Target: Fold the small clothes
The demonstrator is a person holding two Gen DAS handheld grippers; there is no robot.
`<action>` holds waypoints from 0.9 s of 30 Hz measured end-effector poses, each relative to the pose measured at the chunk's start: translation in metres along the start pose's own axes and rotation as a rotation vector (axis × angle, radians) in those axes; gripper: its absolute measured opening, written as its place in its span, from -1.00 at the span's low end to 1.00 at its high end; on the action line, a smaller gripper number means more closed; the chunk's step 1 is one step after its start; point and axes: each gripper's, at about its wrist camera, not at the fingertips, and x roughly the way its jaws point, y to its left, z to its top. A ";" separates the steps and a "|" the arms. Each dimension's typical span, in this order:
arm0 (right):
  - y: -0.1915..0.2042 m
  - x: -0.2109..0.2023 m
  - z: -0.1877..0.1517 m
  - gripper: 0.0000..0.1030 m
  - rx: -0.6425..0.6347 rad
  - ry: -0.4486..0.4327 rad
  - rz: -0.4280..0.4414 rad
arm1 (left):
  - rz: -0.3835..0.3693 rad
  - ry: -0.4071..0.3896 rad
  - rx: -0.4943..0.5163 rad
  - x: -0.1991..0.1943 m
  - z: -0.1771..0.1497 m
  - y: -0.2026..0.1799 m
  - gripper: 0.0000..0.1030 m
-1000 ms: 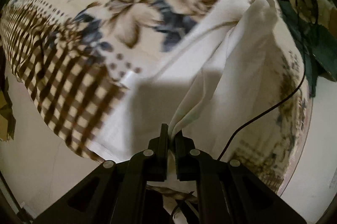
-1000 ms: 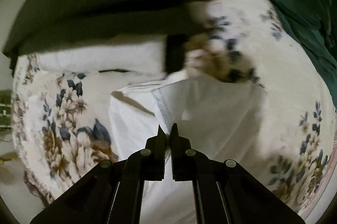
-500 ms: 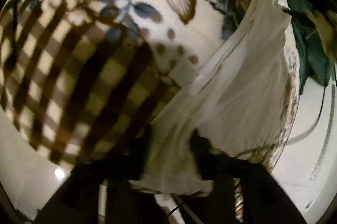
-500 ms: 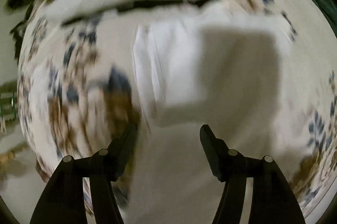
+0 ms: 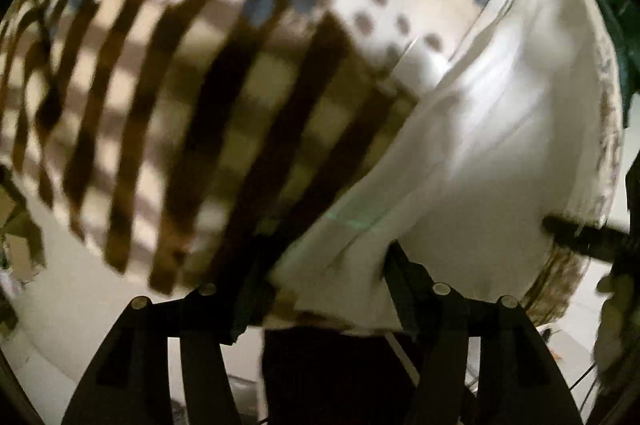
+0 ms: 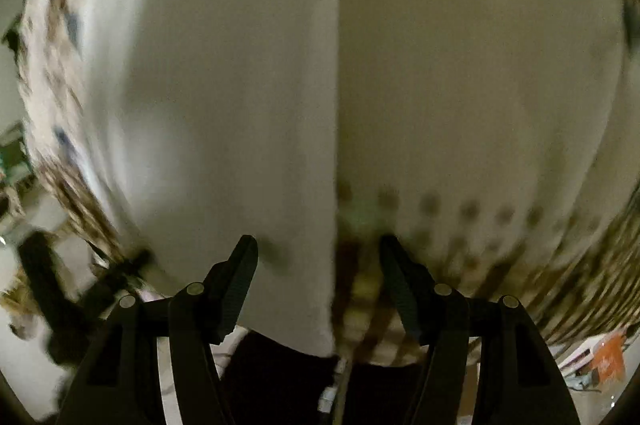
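1. The left gripper (image 5: 324, 265) points steeply down, its jaws opening — the near corner of the white garment (image 5: 480, 145) lies loose between its fingers, no pad pressing on it.
2. In the left wrist view the garment runs from 6 o'clock up to 1 o'clock, over a blanket (image 5: 180, 105) with brown checks and blue flowers.
3. The right gripper (image 6: 318, 261) stands wide and holds nothing.
4. In the blurred right wrist view the garment fills the 9 to 12 o'clock side — its straight edge runs down between the fingers, with dotted blanket at 3 o'clock.
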 end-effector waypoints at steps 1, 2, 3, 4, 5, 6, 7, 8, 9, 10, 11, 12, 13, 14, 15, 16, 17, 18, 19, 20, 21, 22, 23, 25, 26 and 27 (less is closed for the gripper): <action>-0.001 0.011 -0.012 0.27 -0.012 0.007 -0.032 | 0.014 0.005 0.000 -0.002 -0.002 0.000 0.12; -0.001 0.014 -0.018 0.27 -0.018 0.009 -0.037 | 0.029 0.006 0.002 -0.007 -0.005 0.001 0.12; -0.002 0.015 -0.024 0.27 -0.020 0.000 -0.032 | 0.049 -0.007 0.013 -0.017 -0.006 -0.004 0.08; -0.004 0.012 -0.026 0.27 -0.014 -0.010 -0.023 | 0.059 -0.019 0.026 -0.025 -0.006 -0.007 0.08; -0.009 0.004 -0.026 0.27 0.007 -0.027 0.011 | 0.061 -0.038 0.043 -0.036 -0.004 -0.014 0.08; -0.013 -0.005 -0.024 0.27 0.027 -0.045 0.039 | 0.055 -0.063 0.056 -0.049 0.002 -0.024 0.08; -0.017 -0.015 -0.020 0.27 0.046 -0.066 0.060 | 0.047 -0.098 0.069 -0.063 0.010 -0.036 0.08; -0.022 -0.031 -0.013 0.27 0.060 -0.103 0.086 | 0.033 -0.125 0.078 -0.073 0.018 -0.047 0.08; -0.025 -0.046 -0.006 0.27 0.061 -0.139 0.103 | 0.008 -0.161 0.095 -0.085 0.031 -0.060 0.08; -0.027 -0.061 0.003 0.27 0.057 -0.175 0.110 | -0.012 -0.201 0.114 -0.095 0.048 -0.074 0.08; -0.029 -0.079 0.014 0.27 0.051 -0.220 0.114 | -0.028 -0.229 0.129 -0.101 0.062 -0.086 0.08; -0.030 -0.094 0.026 0.27 0.047 -0.254 0.117 | -0.057 -0.270 0.149 -0.108 0.088 -0.104 0.08; -0.032 -0.108 0.039 0.27 0.045 -0.286 0.120 | -0.083 -0.295 0.157 -0.111 0.107 -0.115 0.08; -0.035 -0.124 0.055 0.27 0.049 -0.318 0.125 | -0.112 -0.316 0.165 -0.114 0.125 -0.124 0.08; -0.039 -0.139 0.071 0.27 0.053 -0.348 0.128 | -0.141 -0.343 0.175 -0.116 0.152 -0.142 0.08; -0.045 -0.152 0.087 0.27 0.059 -0.373 0.130 | -0.163 -0.369 0.184 -0.116 0.180 -0.159 0.08; -0.051 -0.167 0.108 0.27 0.067 -0.398 0.128 | -0.181 -0.384 0.191 -0.116 0.200 -0.165 0.08; -0.057 -0.179 0.130 0.27 0.078 -0.419 0.130 | -0.200 -0.402 0.199 -0.112 0.233 -0.179 0.08; -0.061 -0.190 0.146 0.27 0.091 -0.442 0.135 | -0.204 -0.408 0.206 -0.108 0.259 -0.185 0.08; -0.066 -0.200 0.165 0.27 0.110 -0.466 0.143 | -0.211 -0.406 0.218 -0.102 0.285 -0.195 0.08; -0.073 -0.209 0.183 0.27 0.131 -0.484 0.151 | -0.207 -0.396 0.229 -0.095 0.307 -0.203 0.08; -0.081 -0.219 0.204 0.27 0.156 -0.502 0.168 | -0.203 -0.390 0.240 -0.092 0.320 -0.208 0.03; -0.092 -0.231 0.221 0.27 0.169 -0.512 0.183 | -0.206 -0.389 0.256 -0.090 0.332 -0.214 0.03; -0.084 -0.230 0.249 0.27 0.194 -0.541 0.208 | -0.196 -0.397 0.312 -0.084 0.355 -0.228 -0.50; -0.086 -0.235 0.262 0.27 0.203 -0.551 0.217 | -0.181 -0.390 0.341 -0.079 0.362 -0.233 -0.68; -0.083 -0.235 0.272 0.27 0.211 -0.560 0.227 | -0.170 -0.380 0.375 -0.074 0.371 -0.241 -0.86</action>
